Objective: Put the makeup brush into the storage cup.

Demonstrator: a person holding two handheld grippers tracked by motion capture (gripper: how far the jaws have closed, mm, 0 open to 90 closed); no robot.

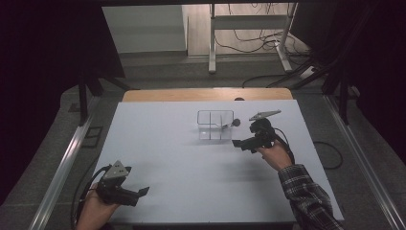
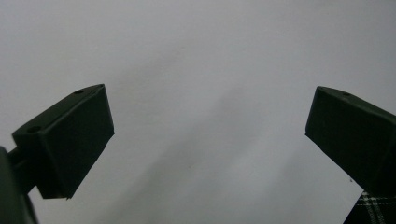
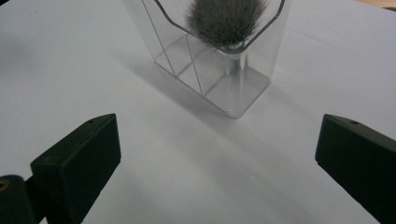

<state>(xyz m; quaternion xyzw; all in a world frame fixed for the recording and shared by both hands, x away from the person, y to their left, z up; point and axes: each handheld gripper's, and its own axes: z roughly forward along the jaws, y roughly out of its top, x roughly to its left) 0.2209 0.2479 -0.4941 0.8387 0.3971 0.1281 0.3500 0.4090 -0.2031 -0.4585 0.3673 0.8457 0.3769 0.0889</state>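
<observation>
A clear plastic organiser (image 1: 214, 125) with inner dividers stands on the white table (image 1: 182, 163), right of centre. A brush with a fluffy grey head (image 1: 236, 122) stands in its right compartment and leans over the rim; in the right gripper view the grey head (image 3: 226, 18) tops the clear box (image 3: 219, 70). My right gripper (image 1: 238, 143) hovers just right of the box, open, jaws wide apart and empty (image 3: 219, 158). My left gripper (image 1: 140, 194) is near the table's front left corner, open over bare white surface (image 2: 208, 135).
A wooden strip (image 1: 206, 94) runs along the table's far edge. Metal rails (image 1: 67, 158) flank the table on both sides. Beyond are a desk frame (image 1: 249, 28) and loose cables on the floor. A plaid sleeve (image 1: 306, 196) comes in at the bottom right.
</observation>
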